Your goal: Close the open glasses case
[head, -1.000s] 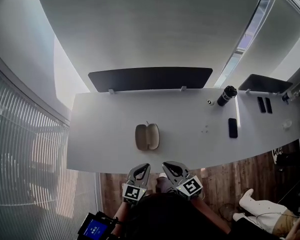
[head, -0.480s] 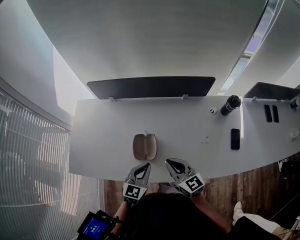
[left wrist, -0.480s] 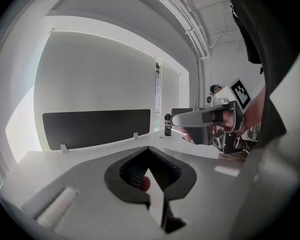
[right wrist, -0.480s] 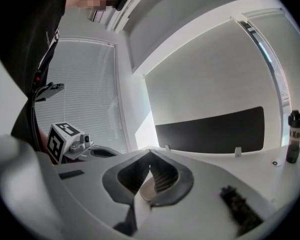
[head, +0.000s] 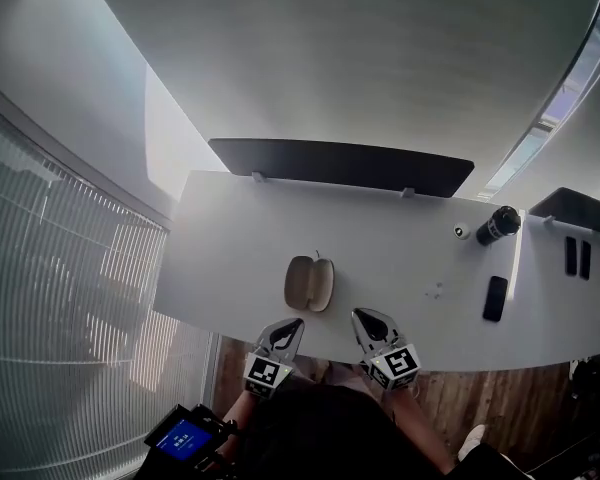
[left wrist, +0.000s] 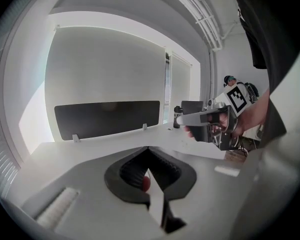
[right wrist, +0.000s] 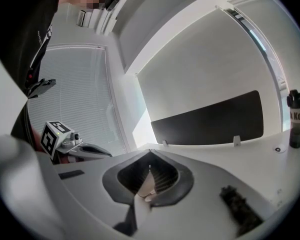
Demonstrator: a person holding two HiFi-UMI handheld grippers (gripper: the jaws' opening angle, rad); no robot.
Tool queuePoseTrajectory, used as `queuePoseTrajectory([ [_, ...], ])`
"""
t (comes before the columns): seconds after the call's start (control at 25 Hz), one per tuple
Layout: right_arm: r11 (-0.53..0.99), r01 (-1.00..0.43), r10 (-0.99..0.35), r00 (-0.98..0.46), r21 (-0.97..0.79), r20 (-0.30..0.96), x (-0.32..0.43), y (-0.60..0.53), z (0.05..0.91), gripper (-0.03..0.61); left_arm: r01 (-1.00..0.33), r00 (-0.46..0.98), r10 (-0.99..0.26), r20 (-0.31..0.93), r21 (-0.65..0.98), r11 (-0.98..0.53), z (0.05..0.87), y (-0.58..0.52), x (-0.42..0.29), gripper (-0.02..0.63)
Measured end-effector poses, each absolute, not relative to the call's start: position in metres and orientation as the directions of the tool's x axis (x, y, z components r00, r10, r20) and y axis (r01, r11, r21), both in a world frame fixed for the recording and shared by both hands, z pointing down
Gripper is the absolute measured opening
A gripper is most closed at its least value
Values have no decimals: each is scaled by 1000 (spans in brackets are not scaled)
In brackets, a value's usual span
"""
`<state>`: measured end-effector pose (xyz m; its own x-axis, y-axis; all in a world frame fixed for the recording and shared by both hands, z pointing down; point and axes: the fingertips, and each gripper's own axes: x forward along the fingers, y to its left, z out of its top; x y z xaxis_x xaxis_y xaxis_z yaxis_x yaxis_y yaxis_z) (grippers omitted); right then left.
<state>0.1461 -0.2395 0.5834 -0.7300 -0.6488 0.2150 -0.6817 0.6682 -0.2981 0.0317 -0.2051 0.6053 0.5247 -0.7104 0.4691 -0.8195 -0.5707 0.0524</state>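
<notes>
The glasses case lies on the desk toward its near edge, with the screen along the far edge behind it. Well to its right we see the bottle and, nearer us, the phone — while our left gripper and right gripper hang just before the case.
</notes>
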Motion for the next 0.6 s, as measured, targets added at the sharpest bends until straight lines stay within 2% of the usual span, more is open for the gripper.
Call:
queuePoseTrajectory([
  [0.32,651,-692,-656,-720,-314,227,150,-249,592,-2,-824,496,-703,510,22,-566,629,-212,14,7],
  [0.48,638,-707,-667,-706,-305,240,148,-251,598,-2,-826,520,-715,467,61,-560,628,-225,10,7],
  [0.6,625,-717,-673,-695,-309,253,143,-256,604,-2,-821,516,-686,513,69,-566,655,-226,1,8],
])
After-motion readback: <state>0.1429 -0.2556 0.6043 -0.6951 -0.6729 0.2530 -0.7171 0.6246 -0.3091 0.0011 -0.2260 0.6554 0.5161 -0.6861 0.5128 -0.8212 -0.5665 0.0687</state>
